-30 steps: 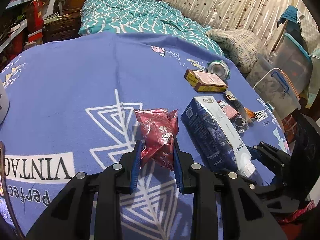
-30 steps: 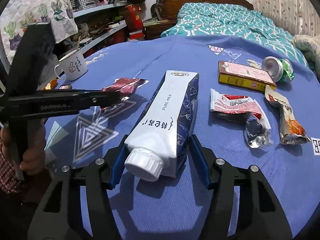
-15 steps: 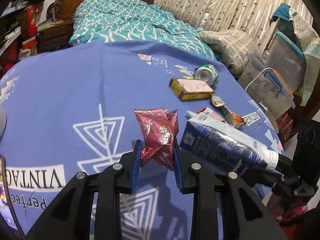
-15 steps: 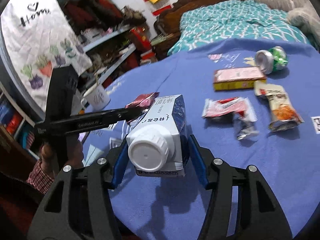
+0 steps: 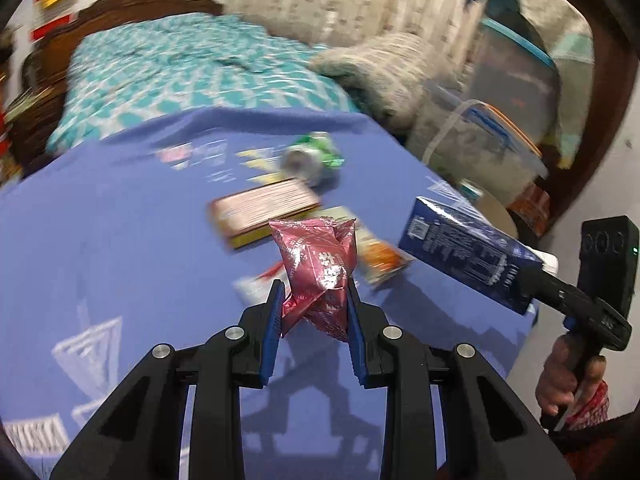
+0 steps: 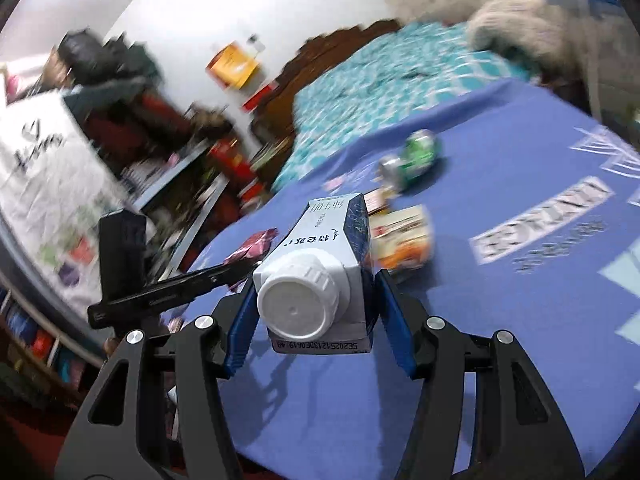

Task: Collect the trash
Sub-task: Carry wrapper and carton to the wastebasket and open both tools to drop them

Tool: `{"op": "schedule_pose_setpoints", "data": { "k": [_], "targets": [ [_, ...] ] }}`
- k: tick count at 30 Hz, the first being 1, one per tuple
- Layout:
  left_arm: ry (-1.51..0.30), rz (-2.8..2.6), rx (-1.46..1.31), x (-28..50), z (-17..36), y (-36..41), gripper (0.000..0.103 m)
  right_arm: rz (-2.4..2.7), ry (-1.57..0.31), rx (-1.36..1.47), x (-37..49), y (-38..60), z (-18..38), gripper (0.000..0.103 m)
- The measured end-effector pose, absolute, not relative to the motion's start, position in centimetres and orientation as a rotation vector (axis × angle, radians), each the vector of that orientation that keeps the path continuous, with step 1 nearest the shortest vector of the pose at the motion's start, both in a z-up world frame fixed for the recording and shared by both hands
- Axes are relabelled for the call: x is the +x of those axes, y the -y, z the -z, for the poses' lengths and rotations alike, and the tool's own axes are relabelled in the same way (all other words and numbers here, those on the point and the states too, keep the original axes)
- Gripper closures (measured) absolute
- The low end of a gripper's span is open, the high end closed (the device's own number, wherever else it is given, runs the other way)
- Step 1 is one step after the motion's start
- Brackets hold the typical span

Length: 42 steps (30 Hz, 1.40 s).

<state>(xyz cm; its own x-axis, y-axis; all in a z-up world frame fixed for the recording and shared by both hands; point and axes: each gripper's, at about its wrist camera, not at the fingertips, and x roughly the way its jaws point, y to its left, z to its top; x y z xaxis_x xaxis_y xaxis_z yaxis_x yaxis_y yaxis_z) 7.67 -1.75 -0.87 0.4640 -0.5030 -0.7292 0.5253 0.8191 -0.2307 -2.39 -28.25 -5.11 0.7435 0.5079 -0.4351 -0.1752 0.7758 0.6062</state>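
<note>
Left gripper [image 5: 316, 300] clamps a crumpled red foil wrapper [image 5: 318, 268], held clear above the blue printed tablecloth [image 5: 120, 248]; right gripper [image 6: 316, 308] pinches a blue-and-white milk carton [image 6: 320, 276] near its white cap, also lifted off the cloth, toward its right edge. Beyond them, mid-cloth: a flat pink-and-yellow cardboard box [image 5: 260, 212] and an orange snack packet [image 5: 380, 258], blurred. Farthest, toward the far edge, a green drink can [image 5: 314, 156] lies on its side.

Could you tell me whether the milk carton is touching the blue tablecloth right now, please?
Apart. The left wrist view shows the milk carton raised in the right hand-held gripper, clear of the blue tablecloth, its shadow falling on the cloth below.
</note>
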Motion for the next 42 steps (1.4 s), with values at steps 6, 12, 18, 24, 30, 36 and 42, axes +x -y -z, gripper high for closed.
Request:
{"op": "schedule_pose_setpoints", "data": {
  "k": [6,12,18,24,30,36,42],
  "targets": [
    [-0.891,0.809,0.147,9.3,0.4,12.5,0.076,-0.218,-0.567,0.618,-4.7,34.8,5.9,0.045],
    [-0.937,1.004,0.238,10.9,0.7,25.2,0.076,-0.007,-0.502,0.645,-7.3,43.4,6.3,0.045],
    [-1.003,1.146,0.333,12.3,2.6,38.9,0.076,0.211,-0.463,0.648,-8.4,53.2,6.7,0.045],
    [-1.043,1.165,0.411,12.6,6.6,49.2,0.074,0.322,-0.483,0.678,-5.6,61.2,8.8,0.045],
    [-1.034,1.050,0.460,13.6,9.7,53.4,0.032,0.406,-0.516,0.636,-1.0,63.8,10.6,0.023],
    [-1.005,1.093,0.383,13.2,7.6,47.6,0.033,0.367,-0.419,0.634,-4.6,60.5,8.4,0.025],
    [-0.927,1.050,0.315,11.2,5.1,37.9,0.031,0.270,-0.413,0.653,-7.4,52.5,7.1,0.025]
  ]
}}
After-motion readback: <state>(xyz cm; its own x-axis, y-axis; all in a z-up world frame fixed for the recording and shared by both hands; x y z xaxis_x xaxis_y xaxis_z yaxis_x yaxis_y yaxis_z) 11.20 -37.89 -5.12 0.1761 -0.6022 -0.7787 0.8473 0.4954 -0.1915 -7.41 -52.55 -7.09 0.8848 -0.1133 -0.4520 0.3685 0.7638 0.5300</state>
